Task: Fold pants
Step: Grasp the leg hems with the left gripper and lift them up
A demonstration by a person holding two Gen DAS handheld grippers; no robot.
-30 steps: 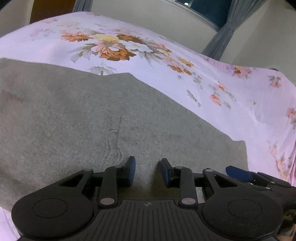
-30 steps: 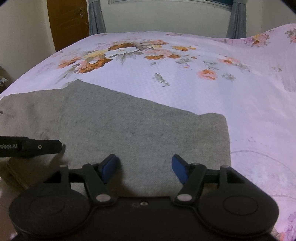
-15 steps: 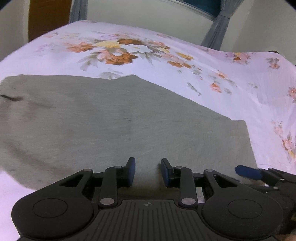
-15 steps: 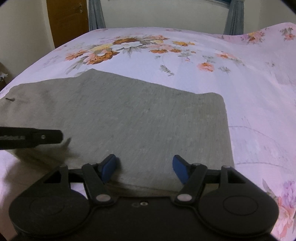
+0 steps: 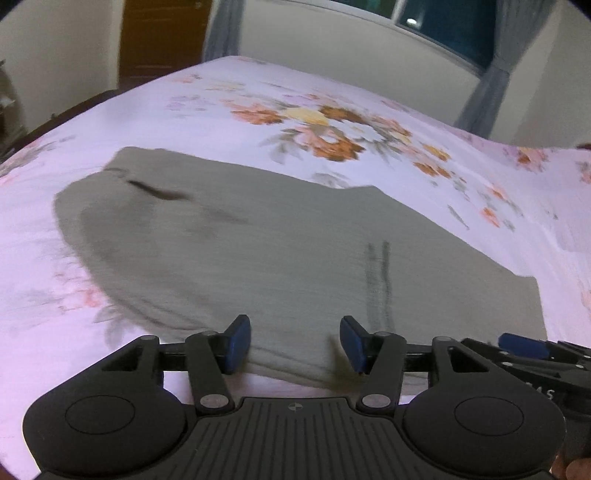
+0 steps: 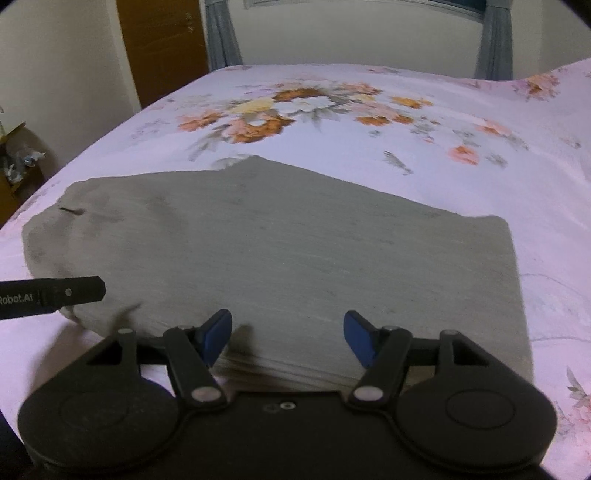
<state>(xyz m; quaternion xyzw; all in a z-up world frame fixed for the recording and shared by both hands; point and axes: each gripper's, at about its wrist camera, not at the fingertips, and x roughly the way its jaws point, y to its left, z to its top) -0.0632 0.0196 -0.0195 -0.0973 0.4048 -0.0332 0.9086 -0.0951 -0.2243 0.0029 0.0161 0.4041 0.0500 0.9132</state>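
1. The grey pants (image 5: 295,258) are smeared by motion blur in the left wrist view, and their near edge is hidden behind the left gripper (image 5: 294,341) at lower centre.
2. The right gripper (image 5: 524,341) is cut off by that frame's right edge.
3. The window (image 5: 443,26) is cropped at the top.

The left gripper (image 5: 294,341) has just been opening, its blue pads now wide apart with nothing pinched between them. Both it and the right gripper (image 6: 287,338) sit further back from the folded grey pants (image 6: 295,266) (the near folded edge and the bedsheet (image 6: 443,155) beside it now show).
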